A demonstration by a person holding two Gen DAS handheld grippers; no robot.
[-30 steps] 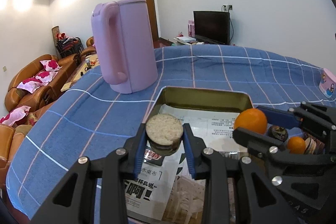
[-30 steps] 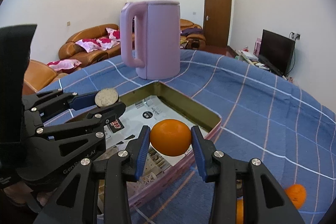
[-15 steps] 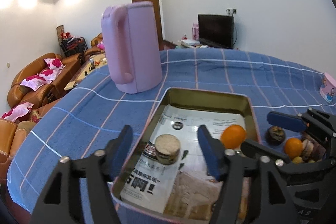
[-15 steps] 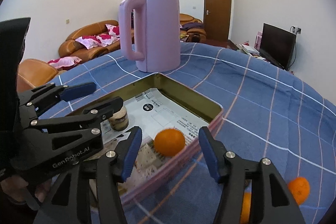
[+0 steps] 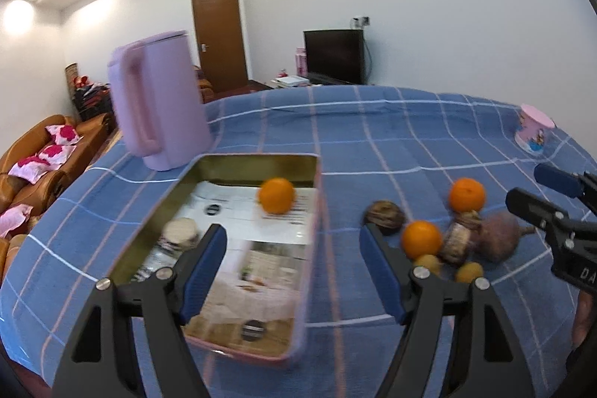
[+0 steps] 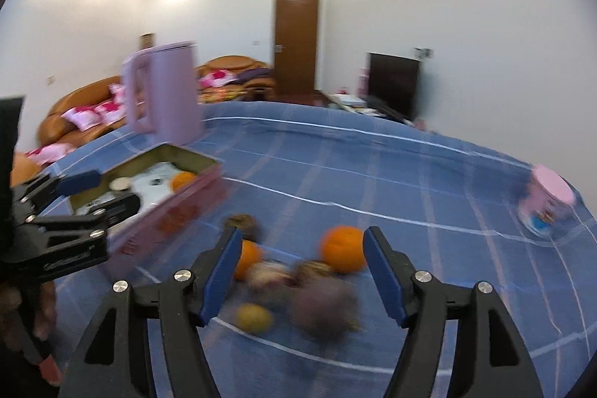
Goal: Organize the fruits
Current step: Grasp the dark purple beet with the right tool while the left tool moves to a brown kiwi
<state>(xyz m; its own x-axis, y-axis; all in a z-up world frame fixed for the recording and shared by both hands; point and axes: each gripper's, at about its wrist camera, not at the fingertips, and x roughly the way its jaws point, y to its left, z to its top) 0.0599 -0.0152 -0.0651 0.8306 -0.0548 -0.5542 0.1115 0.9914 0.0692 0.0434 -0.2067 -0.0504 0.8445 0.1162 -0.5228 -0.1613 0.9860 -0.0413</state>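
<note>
Change: both claws have let go since a second ago; their jaws have just been opening, and the round cut-topped fruit [image 5: 181, 234] and an orange [image 5: 277, 195] now lie in the tin tray [image 5: 313, 230].
Left claw [image 5: 293, 273]: jaws apart, nothing between them; it has drawn back from the tray and now hangs over the tray's near right edge.
Right claw [image 6: 300, 273]: jaws apart and empty, swung away from the tray toward the loose pile.
In front of the right claw: blurred fruits on the blue checked desk [image 6: 373, 174] — a second orange [image 6: 342, 249], a third orange [image 6: 248, 258] by its left finger, a small yellow fruit [image 6: 254, 317], a dark purplish one [image 6: 324, 307].
Tray, from the right claw: off to its left, just beyond the pile.
Farther out: pink kettle [image 5: 158, 103] behind the tray; pink cup [image 5: 533, 129] far right.
Meaning: two pieces appear stowed; the pile is still outside, so the next pick likely comes from there.
</note>
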